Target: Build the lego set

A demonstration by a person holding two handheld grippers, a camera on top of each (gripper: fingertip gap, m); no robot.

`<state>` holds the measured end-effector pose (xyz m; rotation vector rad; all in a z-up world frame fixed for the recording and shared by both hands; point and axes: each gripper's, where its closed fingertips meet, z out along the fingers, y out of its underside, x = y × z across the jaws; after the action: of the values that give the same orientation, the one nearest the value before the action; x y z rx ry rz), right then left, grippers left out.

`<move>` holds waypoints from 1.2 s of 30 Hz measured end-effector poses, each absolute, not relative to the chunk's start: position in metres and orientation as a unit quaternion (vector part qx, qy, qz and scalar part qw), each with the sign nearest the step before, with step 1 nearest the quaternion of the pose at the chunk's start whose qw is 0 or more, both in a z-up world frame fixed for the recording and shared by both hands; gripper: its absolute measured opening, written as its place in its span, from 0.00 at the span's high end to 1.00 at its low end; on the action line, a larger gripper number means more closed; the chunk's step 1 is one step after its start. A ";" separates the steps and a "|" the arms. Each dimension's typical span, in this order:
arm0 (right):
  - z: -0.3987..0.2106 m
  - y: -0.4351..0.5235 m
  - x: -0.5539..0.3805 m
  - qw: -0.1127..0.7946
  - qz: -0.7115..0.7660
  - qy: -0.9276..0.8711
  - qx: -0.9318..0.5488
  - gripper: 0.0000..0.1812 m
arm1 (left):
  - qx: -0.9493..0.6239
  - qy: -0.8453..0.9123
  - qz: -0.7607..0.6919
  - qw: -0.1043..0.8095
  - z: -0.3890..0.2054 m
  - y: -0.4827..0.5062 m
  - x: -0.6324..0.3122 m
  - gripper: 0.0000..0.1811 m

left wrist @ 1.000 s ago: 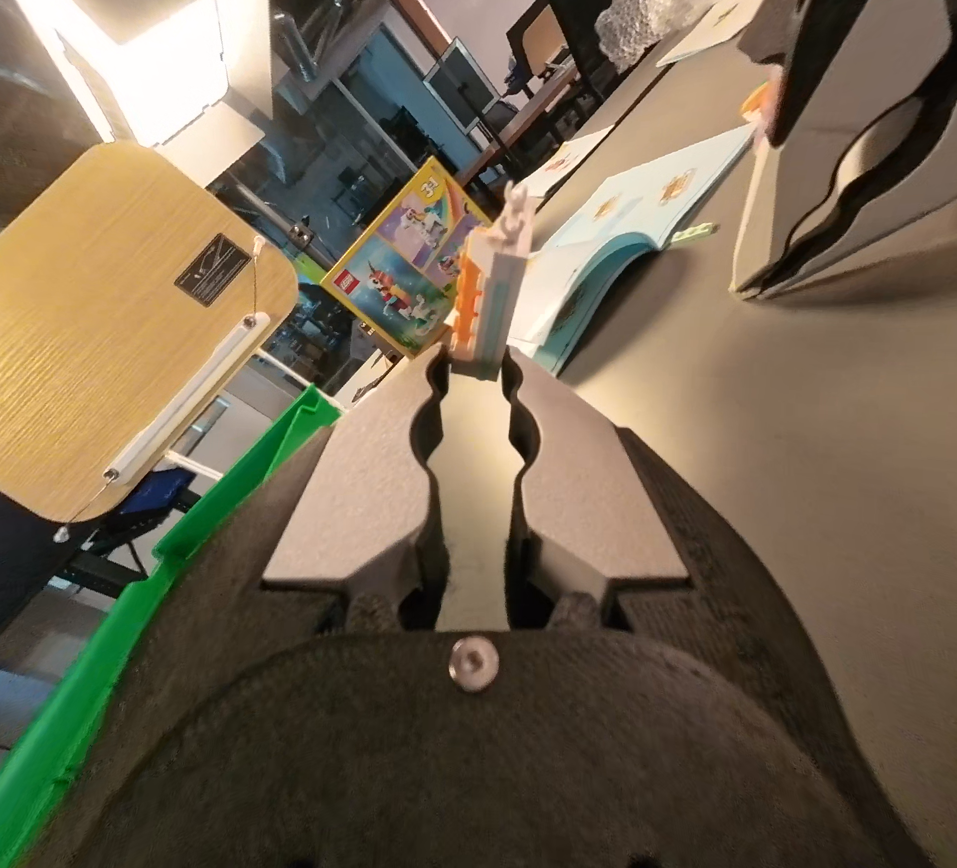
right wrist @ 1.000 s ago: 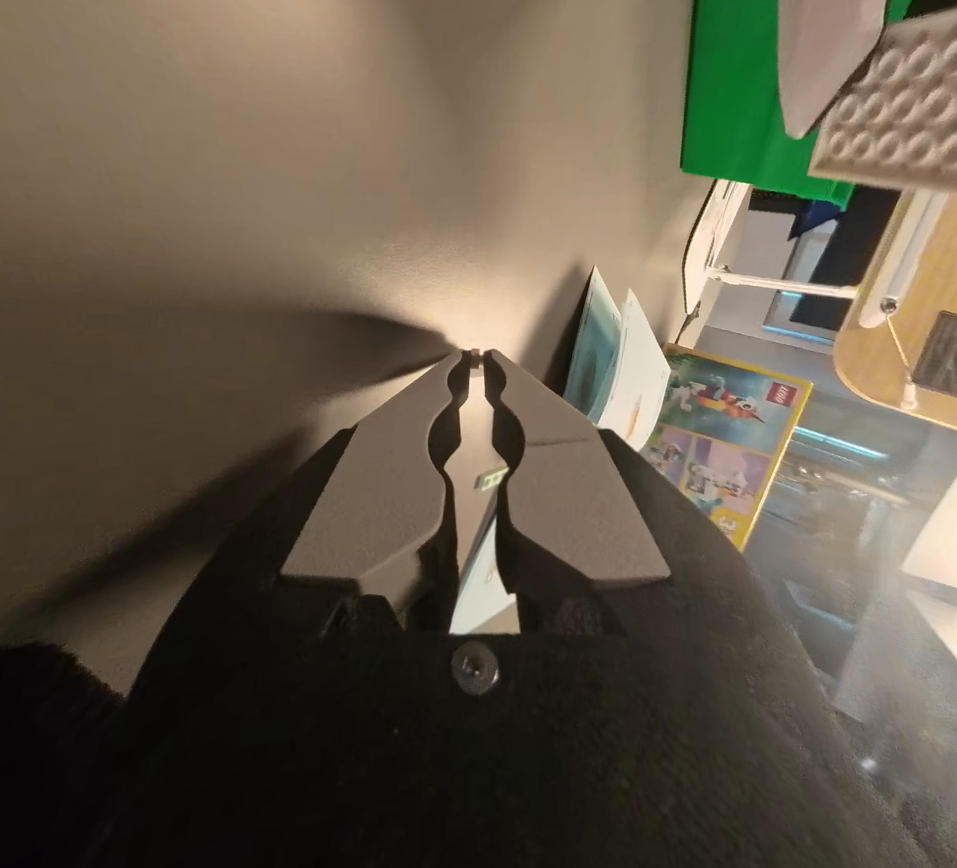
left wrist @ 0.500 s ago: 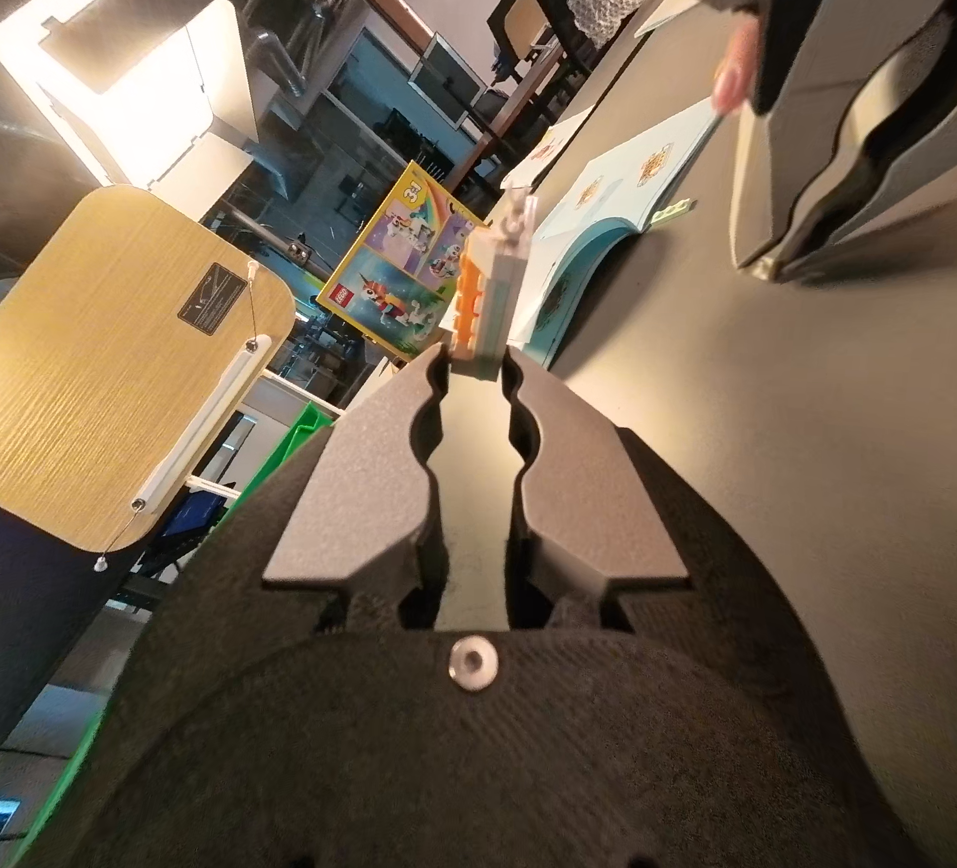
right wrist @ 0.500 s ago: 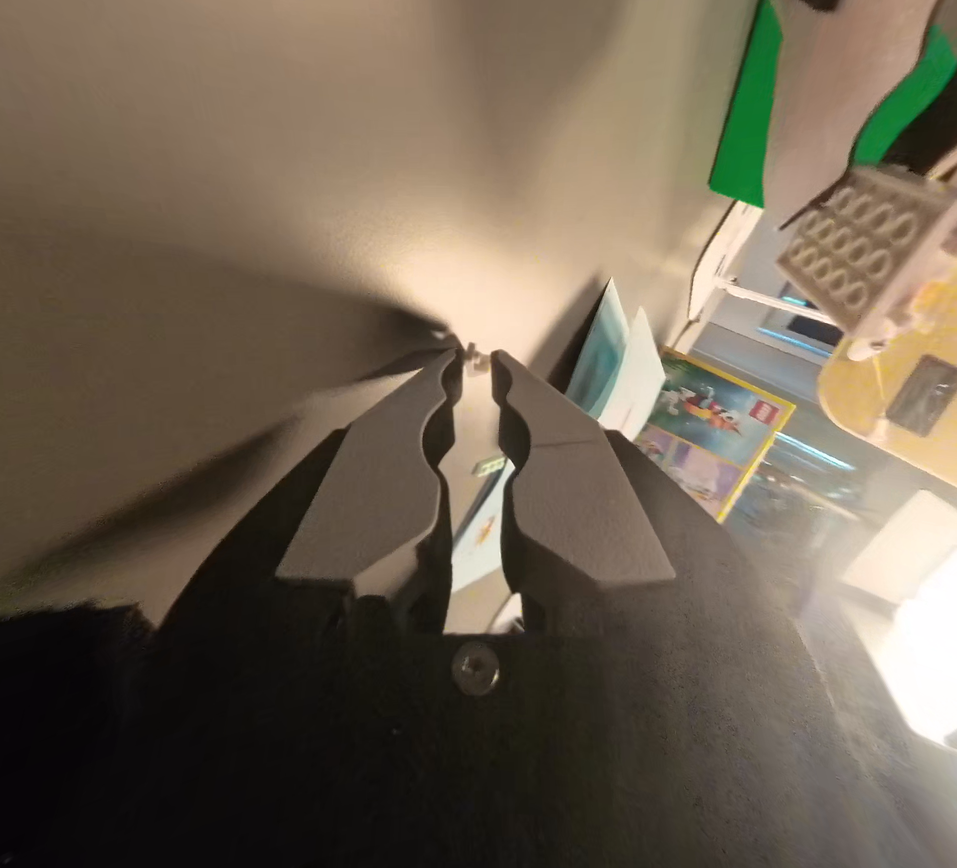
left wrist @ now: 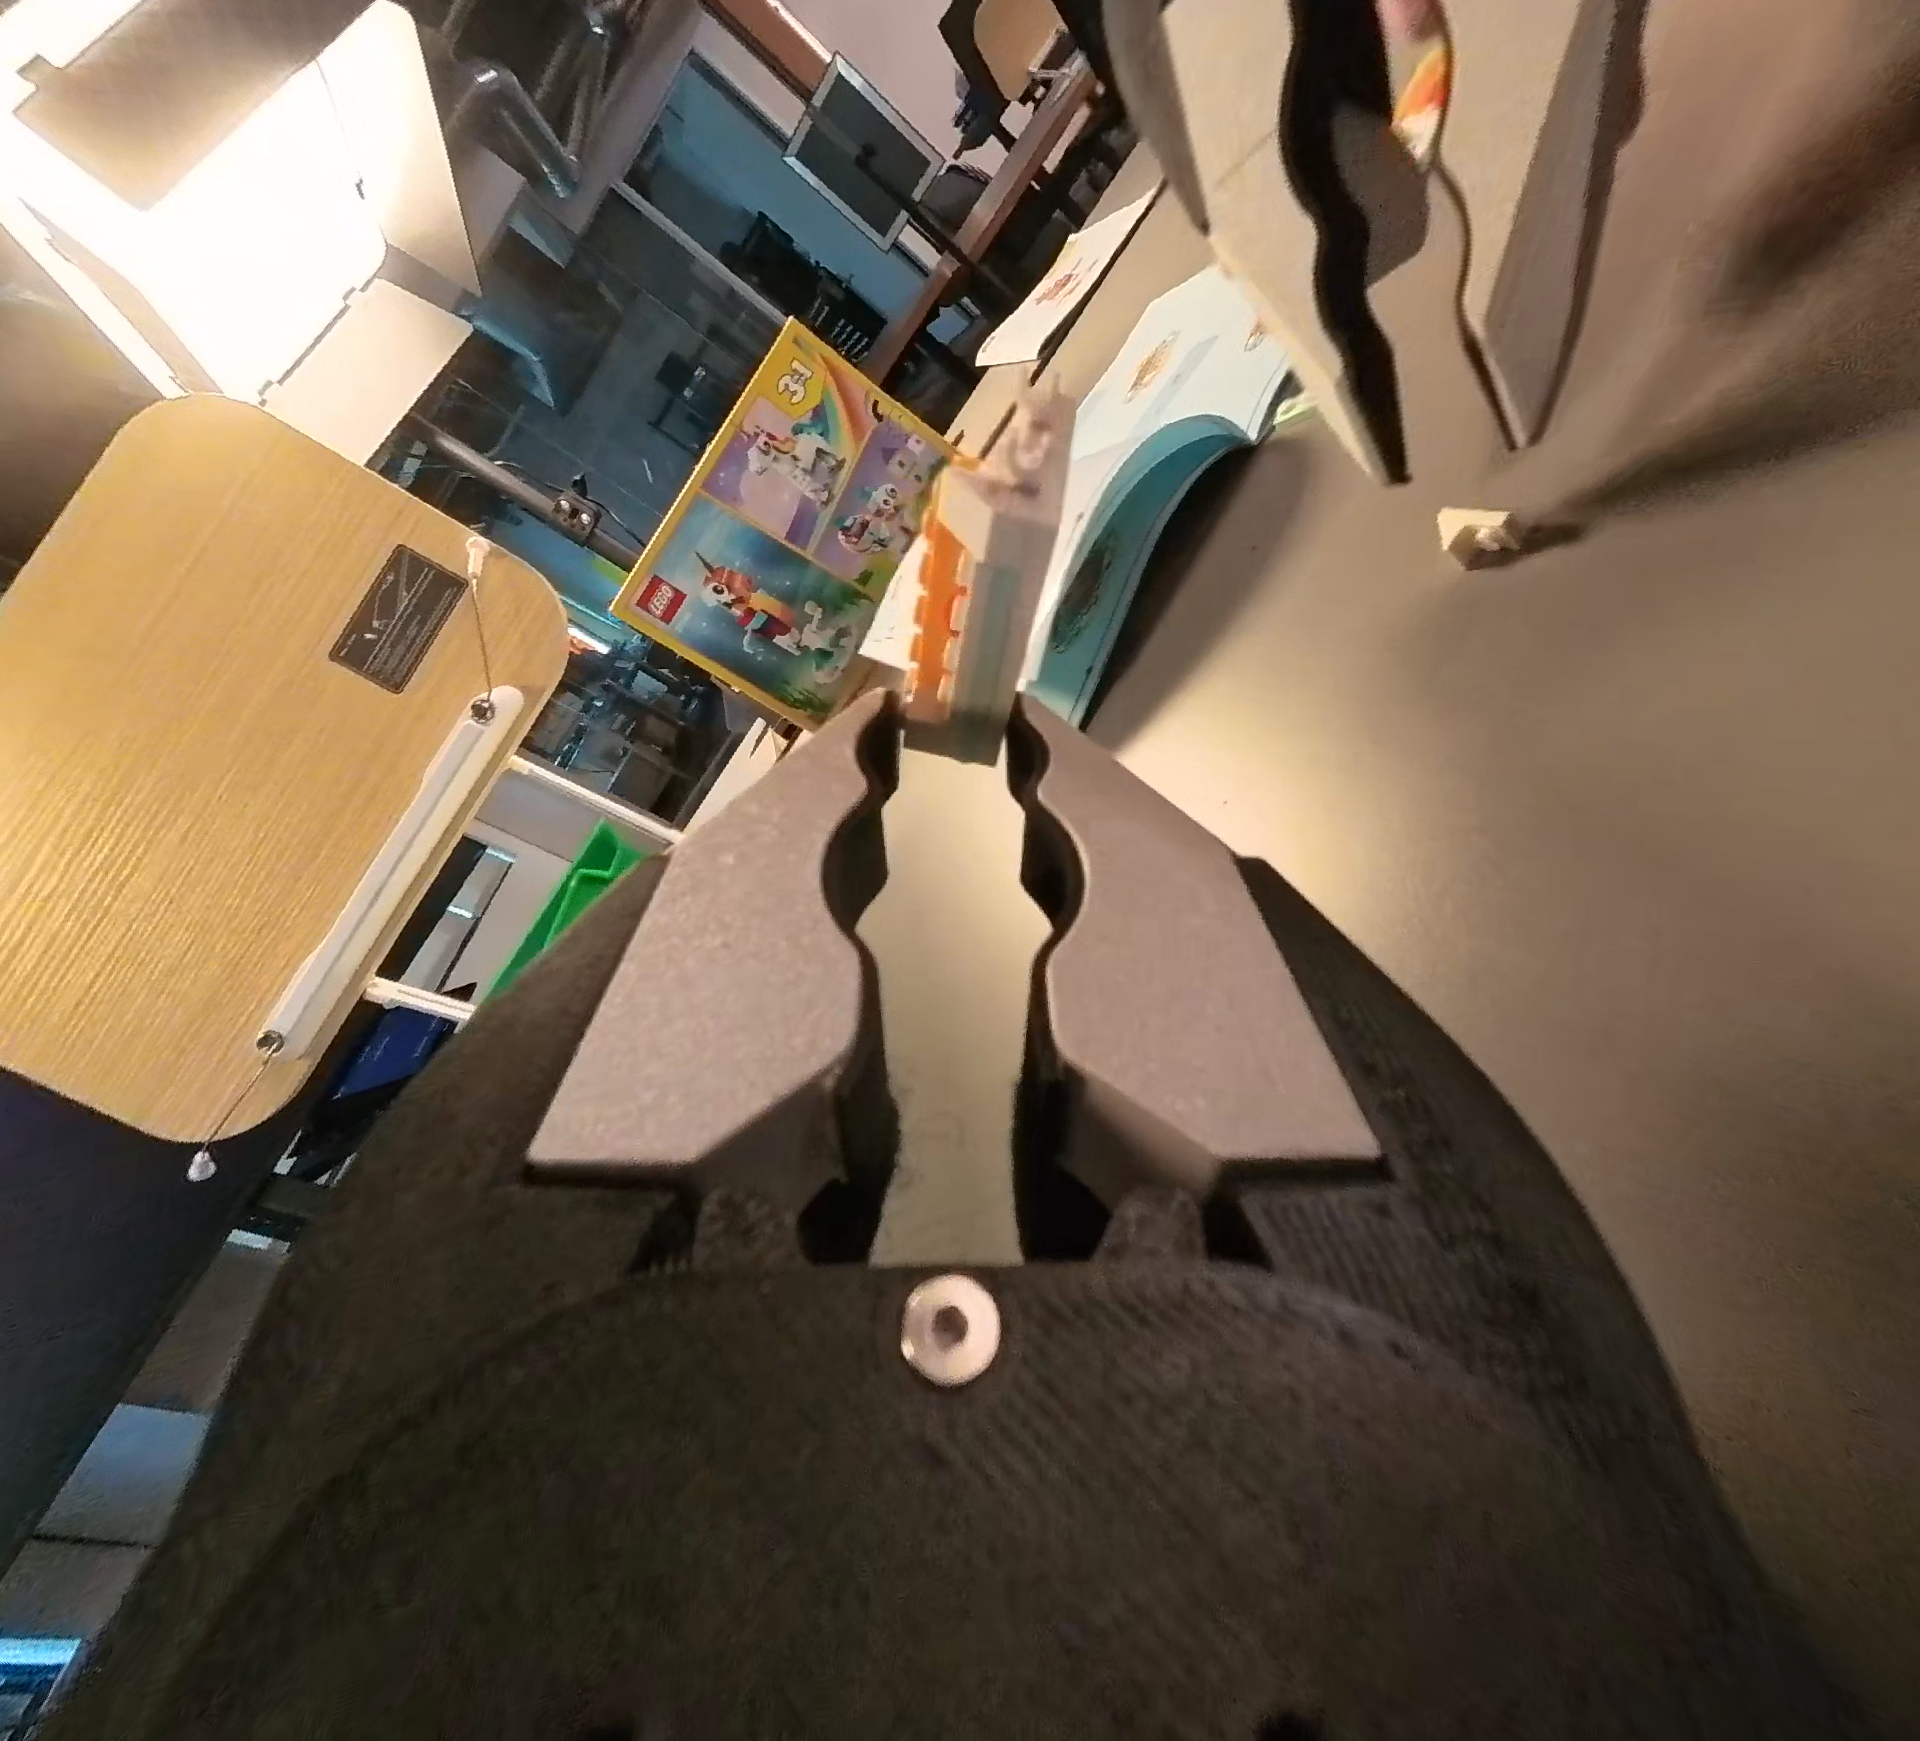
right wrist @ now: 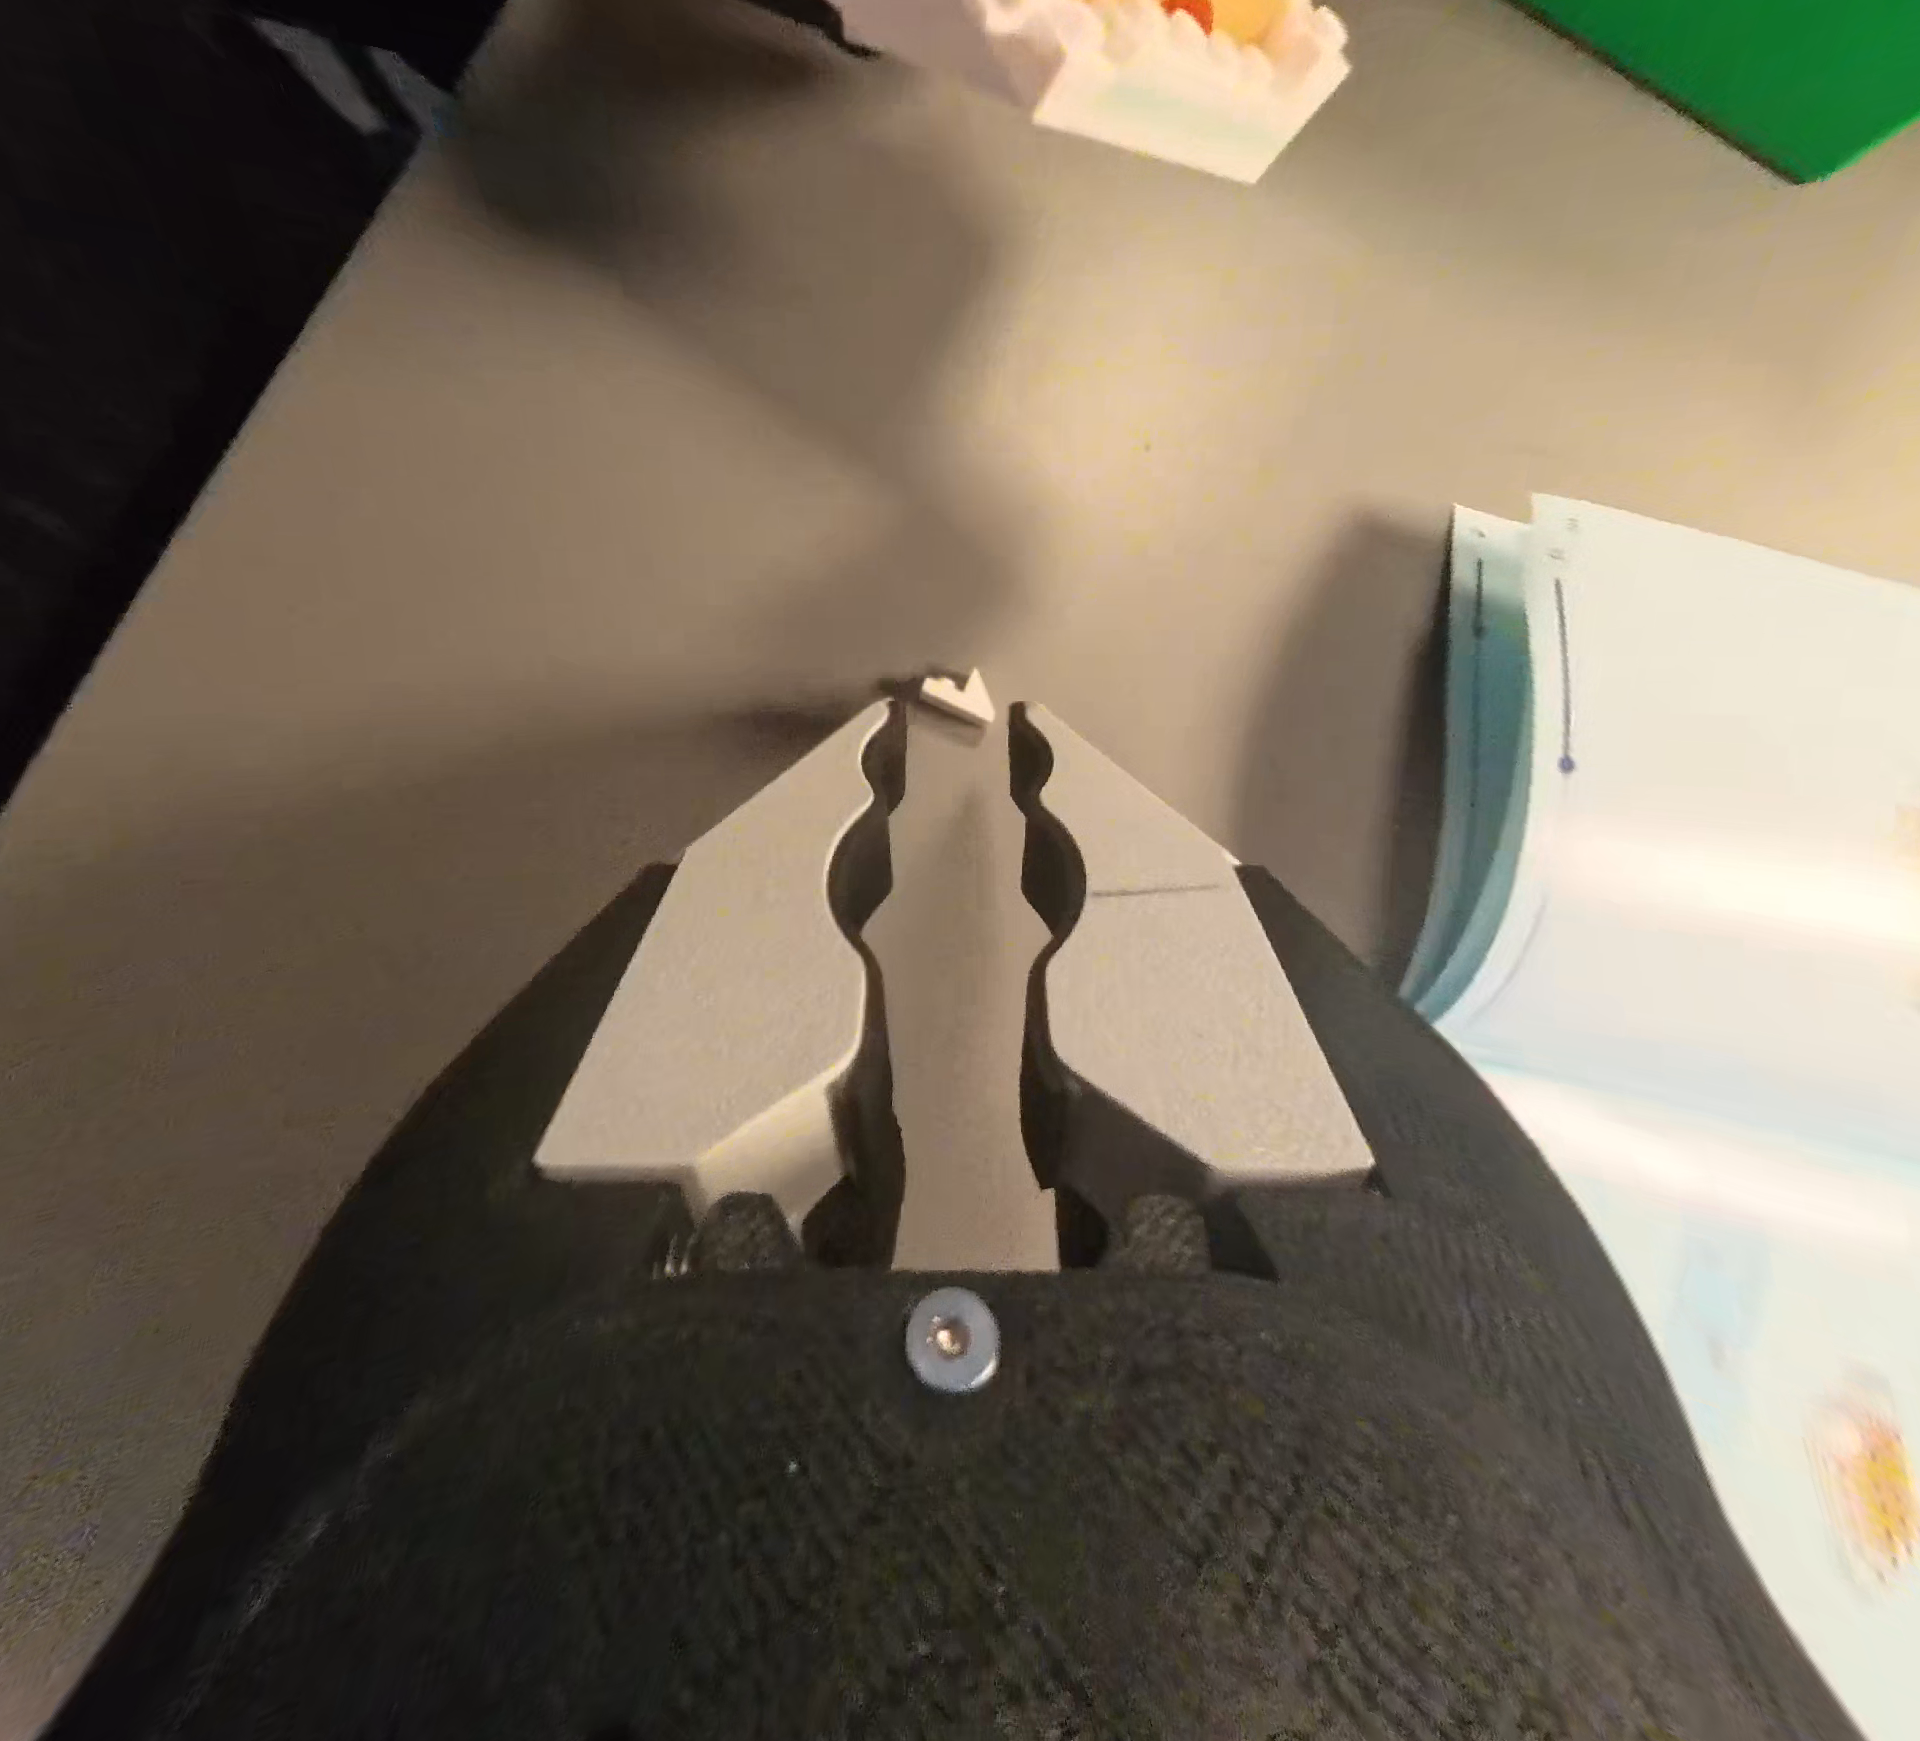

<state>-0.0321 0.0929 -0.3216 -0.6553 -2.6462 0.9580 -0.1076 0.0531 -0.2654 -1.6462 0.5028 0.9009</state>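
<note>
Grey tabletop fills the left wrist view's right side; the left gripper clamps the lego assembly at centre. Right wrist view: right gripper, narrowly parted, straddles a small white piece at centre, which might skid away.

Grey wavy fingers, blk body, screw

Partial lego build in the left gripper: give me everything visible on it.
The partial lego build is a small stack of what looks like plastic: white and pale blue-green bricks on the outside, an orange studded layer between, and a small white piece on its far end. The left gripper clamps its near end between the fingertips, so it juts forward, held clear above the grey table. In the right wrist view it shows end-on, with a red dot among the orange studs. Nothing else touches it.
</note>
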 end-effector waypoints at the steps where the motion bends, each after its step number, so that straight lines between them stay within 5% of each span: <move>1: -0.325 0.093 -0.033 0.114 0.329 -0.913 -0.210 0.89 | -0.700 0.218 0.382 0.563 -0.267 0.054 -0.106 0.90; 8: -0.334 0.085 -0.033 0.049 0.354 -0.916 -0.185 0.98 | -0.706 0.238 0.372 0.553 -0.274 0.056 -0.101 0.90; 17: -0.244 0.077 -0.058 0.316 0.381 -0.846 -0.196 0.99 | -0.717 0.246 0.329 0.562 -0.278 0.061 -0.089 0.90; 36: -0.238 0.053 -0.052 0.400 0.201 -0.893 -0.044 0.99 | -0.725 0.230 0.275 0.588 -0.275 0.060 -0.084 0.90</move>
<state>-0.0517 0.0530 -0.2384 -0.1121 -2.2586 0.5093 -0.0840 0.0595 -0.2750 -1.6887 0.5359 0.6406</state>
